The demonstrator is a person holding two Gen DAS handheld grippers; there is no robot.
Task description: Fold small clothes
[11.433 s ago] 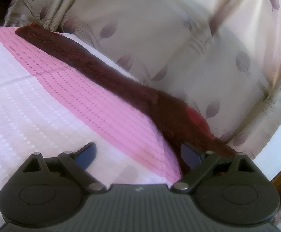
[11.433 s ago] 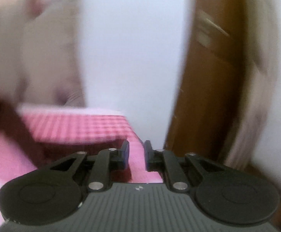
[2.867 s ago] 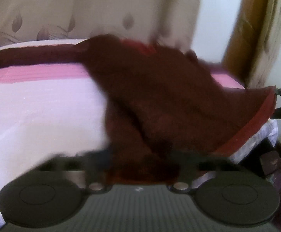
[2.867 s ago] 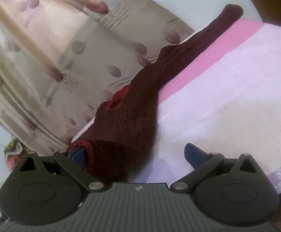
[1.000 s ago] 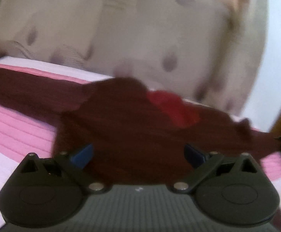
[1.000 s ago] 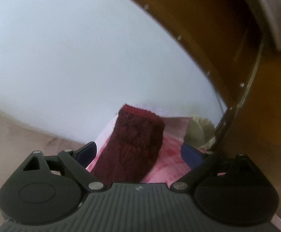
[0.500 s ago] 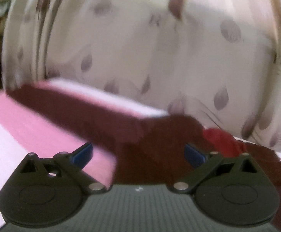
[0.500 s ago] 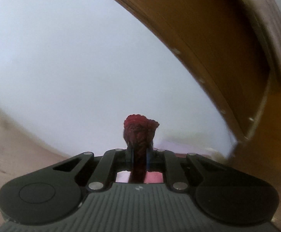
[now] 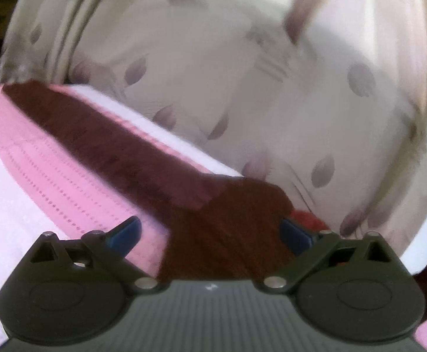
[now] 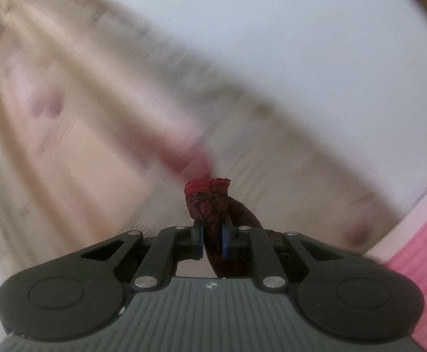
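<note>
A dark maroon knit garment (image 9: pixel 143 158) lies on the pink-and-white bed cover (image 9: pixel 37 158), one long sleeve stretched toward the far left, its body bunched under my left gripper (image 9: pixel 210 233), whose blue-padded jaws stand wide open over the cloth. A red lining patch (image 9: pixel 306 217) shows by the right finger. In the right wrist view my right gripper (image 10: pixel 212 236) is shut on a bunched sleeve end of the maroon garment (image 10: pixel 207 199), its red cuff sticking up past the fingertips.
A beige curtain with a leaf pattern (image 9: pixel 272 73) hangs right behind the bed's far edge. In the right wrist view a blurred curtain (image 10: pixel 67 117), a white wall (image 10: pixel 272 29) and a strip of pink bed cover (image 10: pixel 418 264) show.
My right gripper shut on the sleeve end and now swings with it, the view turning from the wooden door to the curtain. My left gripper stayed open and shifted along the garment.
</note>
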